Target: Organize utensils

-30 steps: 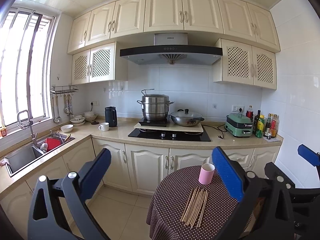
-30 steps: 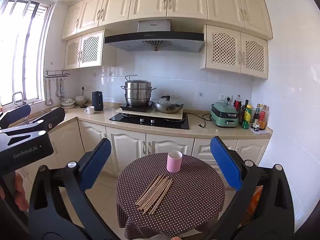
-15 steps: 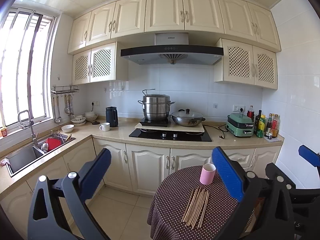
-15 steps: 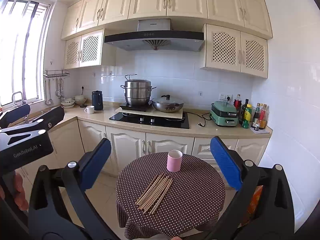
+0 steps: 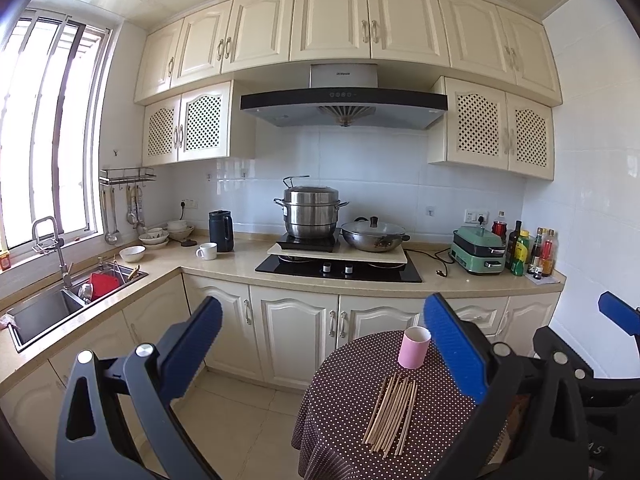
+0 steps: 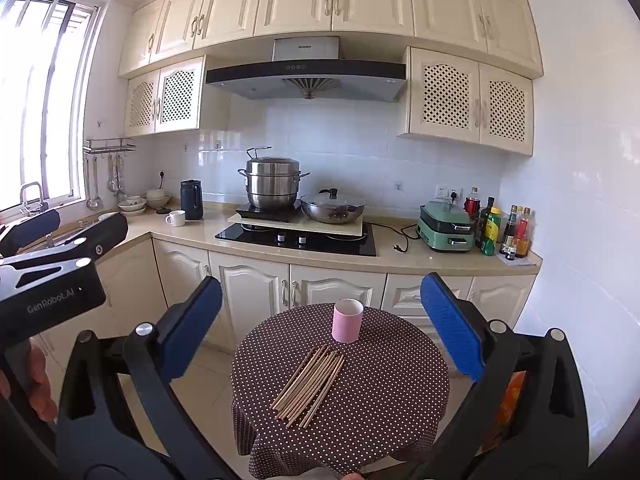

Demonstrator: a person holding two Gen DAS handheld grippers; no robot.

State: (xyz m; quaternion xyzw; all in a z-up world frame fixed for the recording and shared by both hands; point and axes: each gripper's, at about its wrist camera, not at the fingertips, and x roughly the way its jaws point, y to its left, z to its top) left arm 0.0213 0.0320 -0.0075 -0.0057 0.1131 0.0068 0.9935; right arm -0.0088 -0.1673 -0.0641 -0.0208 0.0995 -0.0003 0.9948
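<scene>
A bundle of several wooden chopsticks (image 6: 309, 386) lies flat on a small round table with a brown dotted cloth (image 6: 392, 384). A pink cup (image 6: 347, 320) stands upright just behind them. Both also show in the left wrist view: chopsticks (image 5: 393, 412), cup (image 5: 414, 347), table (image 5: 340, 400). My right gripper (image 6: 321, 326) is open and empty, held above and in front of the table. My left gripper (image 5: 322, 350) is open and empty, to the left of the table. The left gripper's body shows at the left edge of the right wrist view (image 6: 52, 268).
A kitchen counter (image 6: 400, 264) runs behind the table with a hob, steel pot (image 6: 273, 188), wok, green appliance (image 6: 446, 226) and bottles. A sink (image 5: 52, 304) is at the left under the window. Tiled floor (image 5: 240, 420) lies left of the table.
Both views have shifted only slightly; the table sits a touch further right in the left wrist view. Both grippers stay open and empty.
</scene>
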